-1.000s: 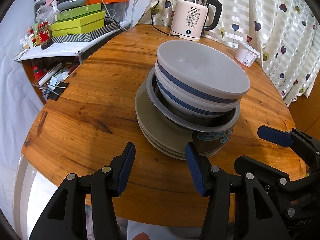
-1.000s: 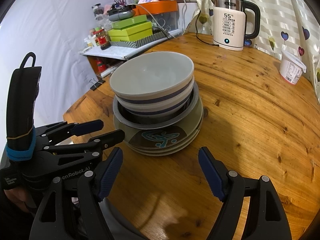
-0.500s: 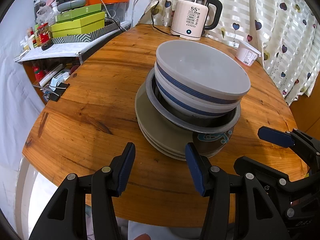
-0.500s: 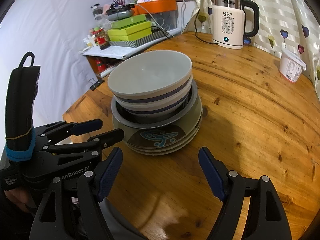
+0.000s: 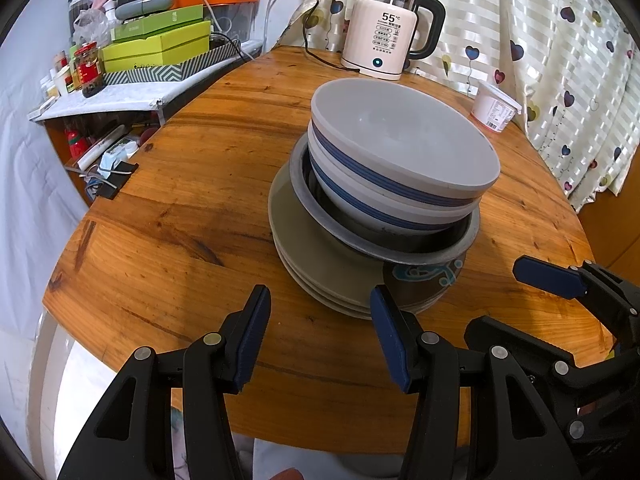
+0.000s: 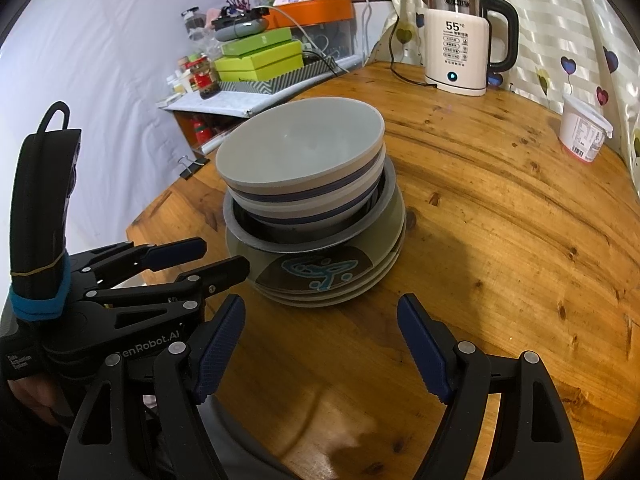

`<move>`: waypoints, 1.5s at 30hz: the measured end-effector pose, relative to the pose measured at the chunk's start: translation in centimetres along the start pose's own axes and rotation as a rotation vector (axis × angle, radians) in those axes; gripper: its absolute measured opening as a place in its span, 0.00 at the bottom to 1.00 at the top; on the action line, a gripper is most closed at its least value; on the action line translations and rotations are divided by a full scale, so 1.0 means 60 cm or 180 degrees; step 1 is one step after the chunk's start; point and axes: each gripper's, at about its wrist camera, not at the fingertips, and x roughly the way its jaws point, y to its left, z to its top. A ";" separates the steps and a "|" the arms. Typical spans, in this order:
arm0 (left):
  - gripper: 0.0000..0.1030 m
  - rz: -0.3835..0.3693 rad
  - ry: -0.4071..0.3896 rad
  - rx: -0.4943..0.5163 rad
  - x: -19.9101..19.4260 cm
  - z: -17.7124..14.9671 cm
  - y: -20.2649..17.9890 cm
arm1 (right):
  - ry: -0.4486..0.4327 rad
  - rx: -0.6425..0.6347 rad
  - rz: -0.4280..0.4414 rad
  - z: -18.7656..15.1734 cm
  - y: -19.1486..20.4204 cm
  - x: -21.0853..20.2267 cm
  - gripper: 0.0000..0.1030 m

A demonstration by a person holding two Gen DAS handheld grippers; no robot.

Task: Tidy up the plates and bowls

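One stack stands on the round wooden table (image 5: 180, 208). Two white bowls with blue stripes (image 5: 400, 160) sit nested in a grey metal bowl (image 5: 384, 246), which rests on several olive plates (image 5: 320, 276) with a blue motif. The stack also shows in the right wrist view (image 6: 304, 184). My left gripper (image 5: 318, 332) is open and empty just in front of the plates. My right gripper (image 6: 320, 344) is open and empty, a little short of the stack; it also shows at the right of the left wrist view (image 5: 560, 280).
A white electric kettle (image 5: 388, 44) stands at the table's far edge with its cord. A white yoghurt tub (image 5: 494, 106) sits at the far right by the curtain. A cluttered side shelf with green boxes (image 5: 160, 44) lies to the left.
Both grippers have drifted very slightly towards the stack. Nothing was gripped or released, and the stack has not moved.
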 end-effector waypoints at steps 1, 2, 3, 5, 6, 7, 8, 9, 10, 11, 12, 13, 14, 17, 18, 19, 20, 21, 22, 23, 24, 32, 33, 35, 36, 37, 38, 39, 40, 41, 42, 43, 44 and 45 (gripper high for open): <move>0.51 0.0001 0.0001 0.0000 0.000 0.000 0.000 | 0.0000 0.0002 0.0001 0.000 0.000 0.000 0.77; 0.51 0.0001 0.0002 0.0000 0.000 -0.001 0.001 | 0.0001 0.0002 0.0001 0.000 0.000 0.000 0.77; 0.51 0.0001 0.0003 -0.0001 0.001 -0.001 0.001 | 0.0001 0.0000 0.0001 0.000 0.000 0.000 0.77; 0.51 0.0003 0.0004 -0.0001 0.000 -0.002 0.001 | -0.0002 -0.0001 0.0003 0.001 0.000 0.000 0.77; 0.51 0.0006 0.0004 0.0002 0.000 -0.001 0.001 | -0.0002 -0.0001 0.0002 0.001 0.000 0.000 0.77; 0.51 0.0013 0.0003 0.0007 0.000 -0.002 0.001 | -0.0006 -0.0001 0.0000 0.000 0.000 0.000 0.77; 0.51 0.0021 0.0004 0.0014 0.000 -0.003 0.001 | -0.0008 -0.0001 -0.0002 -0.002 0.000 0.000 0.77; 0.51 0.0028 0.0005 0.0018 0.001 -0.005 -0.001 | -0.0010 -0.0001 -0.0004 -0.003 0.001 0.000 0.77; 0.51 0.0036 0.0005 0.0024 0.001 -0.006 -0.002 | -0.0012 -0.0001 -0.0006 -0.004 0.001 0.000 0.77; 0.51 0.0042 0.0005 0.0028 0.001 -0.007 -0.003 | -0.0013 0.0000 -0.0007 -0.006 0.001 -0.001 0.77; 0.51 0.0047 0.0007 0.0030 0.001 -0.008 -0.005 | -0.0015 0.0000 -0.0008 -0.007 0.002 -0.001 0.77; 0.51 0.0046 0.0010 0.0028 0.001 -0.009 -0.004 | -0.0013 0.0000 -0.0007 -0.006 0.001 -0.001 0.77; 0.51 0.0039 0.0010 0.0024 0.001 -0.008 -0.004 | -0.0012 0.0000 -0.0007 -0.006 0.001 -0.001 0.77; 0.51 0.0034 0.0015 0.0016 0.000 -0.010 -0.005 | -0.0010 0.0001 -0.0006 -0.006 0.001 -0.001 0.77; 0.51 0.0035 0.0015 0.0016 -0.001 -0.012 -0.005 | -0.0011 0.0001 -0.0005 -0.006 0.001 -0.001 0.77; 0.51 0.0035 0.0016 0.0017 0.000 -0.009 -0.004 | -0.0011 0.0001 -0.0006 -0.006 0.001 -0.001 0.77; 0.51 0.0035 0.0016 0.0018 -0.001 -0.010 -0.005 | -0.0012 0.0000 -0.0007 -0.006 0.001 -0.001 0.77; 0.51 0.0036 0.0016 0.0019 0.000 -0.009 -0.005 | -0.0012 0.0001 -0.0006 -0.006 0.001 -0.001 0.77; 0.51 0.0036 0.0015 0.0019 -0.001 -0.009 -0.005 | -0.0010 0.0001 -0.0005 -0.006 0.001 -0.001 0.77; 0.51 0.0037 0.0014 0.0021 -0.001 -0.010 -0.004 | -0.0010 0.0000 -0.0005 -0.006 0.001 -0.001 0.77; 0.51 0.0035 0.0016 0.0020 -0.001 -0.009 -0.004 | -0.0009 -0.0001 -0.0005 -0.007 0.001 -0.001 0.77; 0.51 0.0060 0.0018 0.0045 -0.002 -0.009 -0.006 | -0.0008 0.0000 -0.0004 -0.005 0.001 -0.001 0.77; 0.51 0.0065 0.0019 0.0049 -0.002 -0.008 -0.007 | -0.0009 -0.0001 -0.0005 -0.005 0.001 -0.001 0.77; 0.51 0.0071 0.0023 0.0054 -0.002 -0.006 -0.008 | -0.0011 -0.0003 -0.0005 -0.006 0.001 -0.002 0.77; 0.51 0.0074 0.0024 0.0057 -0.003 -0.006 -0.009 | -0.0010 0.0000 -0.0005 -0.005 0.001 -0.001 0.77; 0.51 0.0076 0.0024 0.0058 -0.003 -0.007 -0.009 | -0.0009 0.0001 -0.0006 -0.006 0.001 -0.001 0.77; 0.51 0.0079 0.0026 0.0062 -0.003 -0.004 -0.009 | -0.0010 0.0002 -0.0007 -0.005 0.001 -0.001 0.77; 0.51 0.0084 0.0028 0.0066 -0.003 -0.003 -0.010 | -0.0011 0.0000 -0.0007 -0.005 0.001 -0.001 0.77; 0.51 0.0087 0.0029 0.0069 -0.003 -0.003 -0.010 | -0.0012 0.0000 -0.0008 -0.005 0.001 -0.001 0.77; 0.51 0.0087 0.0029 0.0070 -0.003 -0.003 -0.010 | -0.0011 0.0001 -0.0005 -0.005 0.001 -0.001 0.77; 0.51 0.0089 0.0030 0.0073 -0.002 -0.002 -0.010 | -0.0009 0.0003 -0.0004 -0.006 0.001 -0.002 0.77; 0.51 0.0089 0.0031 0.0072 -0.002 -0.002 -0.010 | -0.0009 0.0002 -0.0004 -0.006 0.001 -0.002 0.77; 0.51 0.0087 0.0030 0.0072 -0.003 -0.003 -0.010 | -0.0011 0.0001 -0.0006 -0.006 0.001 -0.002 0.77; 0.51 0.0087 0.0030 0.0070 -0.003 -0.003 -0.010 | -0.0011 0.0002 -0.0005 -0.006 0.001 -0.002 0.77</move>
